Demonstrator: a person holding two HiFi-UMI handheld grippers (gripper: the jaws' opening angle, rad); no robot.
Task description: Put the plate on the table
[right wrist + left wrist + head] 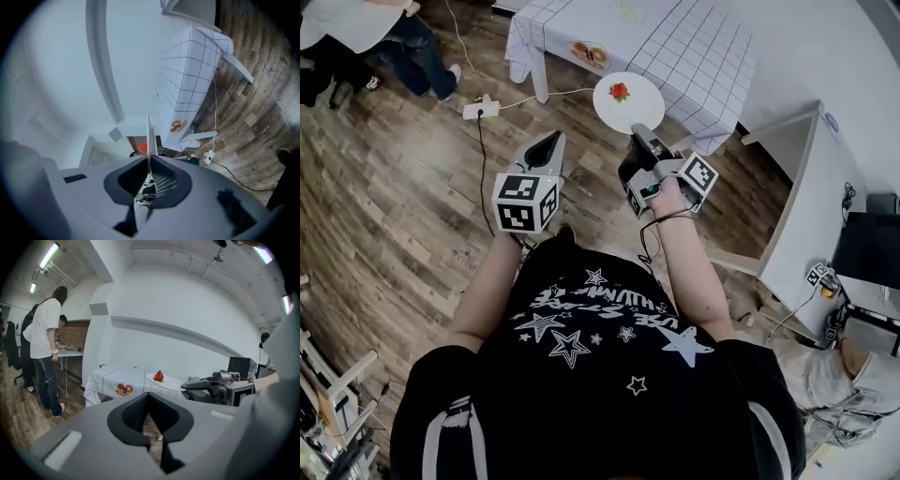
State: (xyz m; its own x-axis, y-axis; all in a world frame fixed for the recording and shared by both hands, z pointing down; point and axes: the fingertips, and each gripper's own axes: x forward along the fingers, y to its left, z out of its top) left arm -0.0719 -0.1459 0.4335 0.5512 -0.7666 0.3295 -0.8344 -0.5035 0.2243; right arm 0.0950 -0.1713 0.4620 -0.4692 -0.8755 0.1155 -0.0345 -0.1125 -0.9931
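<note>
Wooden floor (384, 206) lies beneath us, with the checked-cloth table (703, 56) ahead. Our right gripper (639, 133) pinches the plate (628, 101) by its rim, in the air near the table's edge. Our left gripper (551, 142) is closed and empty. With so thin a hold, any tilt could roll the strawberry (620, 91) off.

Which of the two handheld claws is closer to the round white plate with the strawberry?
Right. The right gripper grips the round white plate by its near rim. The left gripper is off to its left, shut, not touching it.

Right gripper (640, 133) pinches plate (643, 105); left gripper (551, 141) (empty) shut, both outstretched
</note>
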